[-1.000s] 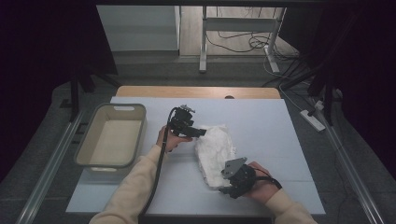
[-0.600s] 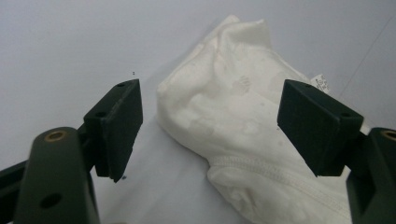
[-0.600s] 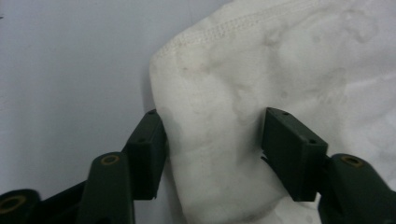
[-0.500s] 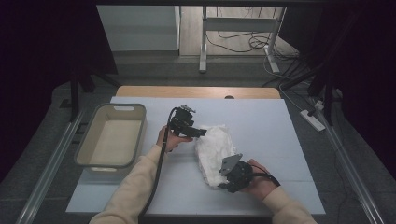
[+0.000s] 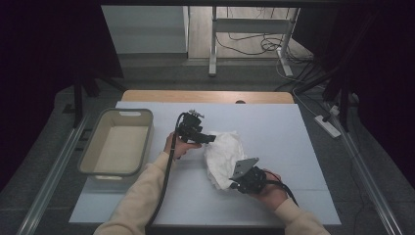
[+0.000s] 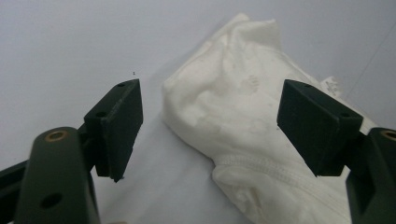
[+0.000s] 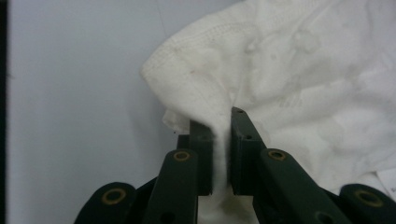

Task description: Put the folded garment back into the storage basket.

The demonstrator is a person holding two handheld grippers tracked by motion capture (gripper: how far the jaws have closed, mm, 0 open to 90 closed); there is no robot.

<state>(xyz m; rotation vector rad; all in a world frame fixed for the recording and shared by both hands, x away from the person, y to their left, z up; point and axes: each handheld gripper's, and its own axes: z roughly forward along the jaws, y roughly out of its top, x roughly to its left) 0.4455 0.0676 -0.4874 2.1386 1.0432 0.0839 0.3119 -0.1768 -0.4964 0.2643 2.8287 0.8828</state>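
At the white garment's (image 5: 222, 156) near edge, your right tongs (image 7: 219, 123) have just closed, pinching cloth. Left tongs (image 6: 210, 126) wait spread; grip the far edge next, then lift

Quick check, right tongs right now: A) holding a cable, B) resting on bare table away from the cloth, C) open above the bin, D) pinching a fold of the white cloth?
D: in the right gripper view the right tongs have just been closing and now pinch a fold of the white cloth between their pads; the high view shows them at the cloth's near edge.
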